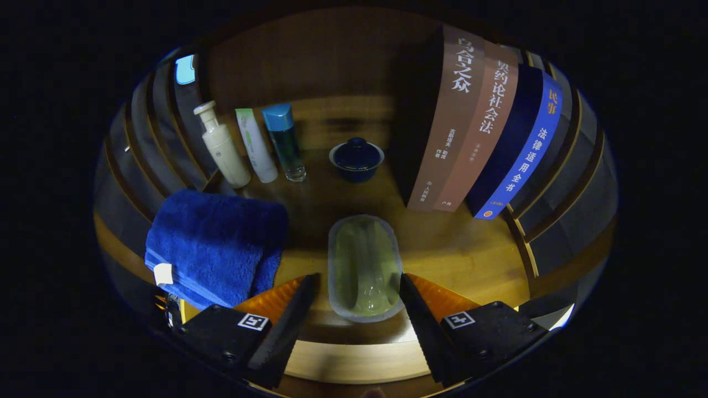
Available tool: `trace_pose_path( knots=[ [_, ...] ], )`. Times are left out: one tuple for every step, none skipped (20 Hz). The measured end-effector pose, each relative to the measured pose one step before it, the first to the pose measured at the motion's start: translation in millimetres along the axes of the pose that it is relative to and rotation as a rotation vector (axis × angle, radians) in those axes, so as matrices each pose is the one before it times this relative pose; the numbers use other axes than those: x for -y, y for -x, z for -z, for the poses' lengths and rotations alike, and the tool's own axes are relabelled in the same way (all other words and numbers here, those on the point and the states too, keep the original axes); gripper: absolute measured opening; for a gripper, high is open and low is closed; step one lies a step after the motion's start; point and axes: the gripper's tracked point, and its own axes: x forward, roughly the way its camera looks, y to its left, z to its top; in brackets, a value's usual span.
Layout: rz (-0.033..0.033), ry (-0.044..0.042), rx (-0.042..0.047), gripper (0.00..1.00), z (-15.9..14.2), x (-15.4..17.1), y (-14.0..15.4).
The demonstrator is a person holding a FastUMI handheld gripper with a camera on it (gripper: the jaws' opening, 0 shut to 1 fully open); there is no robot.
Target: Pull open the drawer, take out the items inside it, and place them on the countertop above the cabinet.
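The gripper (358, 309) stood apart around the near end of a clear box (364, 268), its long axis pointing toward Chinese-titled books (475, 127); neither finger visibly touched it.

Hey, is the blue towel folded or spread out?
Folded: the towel lies in a thick stack with layered edges, left of the open tongs and the pouch between them.

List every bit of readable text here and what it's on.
"乌合之众": spine of the brown book.
"法律适用全书": spine of the blue book.
Middle book: title not sharp enough to trust.
Small print on all spines: too small.
Bottles: labels blurred.
Claw, open, a finger on each side of the green case: patterned tags, no words.
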Motion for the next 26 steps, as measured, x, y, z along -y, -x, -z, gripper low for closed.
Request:
trace_pose_path(
  knots=[
    [-0.00344,0.00416,0.01498,0.98,0.61,-0.86,6.12],
    [-0.00452,0.00311,0.02015,0.98,0.81,-1.21,7.27],
    [-0.00252,0.00565,0.02304,0.98,-0.40,-0.62,7.86],
    [0.00286,0.00349,0.02925,0.99,-0.70,1.01,10.50],
    [0.00089,0.00164,0.03021,0.99,0.32,-0.26,11.56],
    [-0.00049,-0.00148,0.03308,0.99,0.31,-0.37,12.30],
    [-0.00420,-0.00490,0.03774,0.99,-0.07,-1.64,13.47],
    [-0.00526,-0.00477,0.03851,0.99,-0.84,-2.15,14.00],
    [-0.00552,-0.00434,0.03784,0.99,0.76,-1.58,14.20],
    [-0.00194,-0.00330,0.03898,0.99,-0.59,-0.39,14.66],
    [0.00033,-0.00393,0.04105,0.99,-0.19,-0.48,16.38],
    [-0.00073,-0.00486,0.04276,0.99,-1.54,-0.41,15.02],
    [-0.00045,-0.00151,0.03456,0.99,1.01,-0.15,15.53],
    [0.00306,-0.00082,0.03169,0.99,1.70,1.02,13.23],
    [0.00362,-0.00100,0.02838,0.98,2.87,1.34,12.36],
    [0.00064,-0.00171,0.02702,0.99,3.03,1.70,13.10],
    [0.00014,-0.00484,0.02559,0.99,4.08,1.40,10.06],
    [-0.00123,-0.00514,0.02533,0.98,5.22,3.78,9.75],
    [-0.00167,-0.00435,0.02003,0.98,6.60,1.65,9.31],
    [-0.00590,-0.00324,0.01182,0.98,7.91,-0.10,8.60],
    [-0.00456,0.00018,0.01011,0.98,8.55,-0.46,7.16],
    [-0.00163,0.00062,0.01142,0.98,9.56,1.34,7.28],
    [-0.00069,0.00176,0.01180,0.98,9.69,1.11,6.70],
    [0.00319,-0.00211,0.01830,0.98,9.73,1.62,6.24],
    [-0.00033,-0.00451,0.01175,0.98,9.68,0.55,5.54],
    [0.00056,-0.00127,0.01190,0.98,9.58,0.92,4.49]
  ],
)
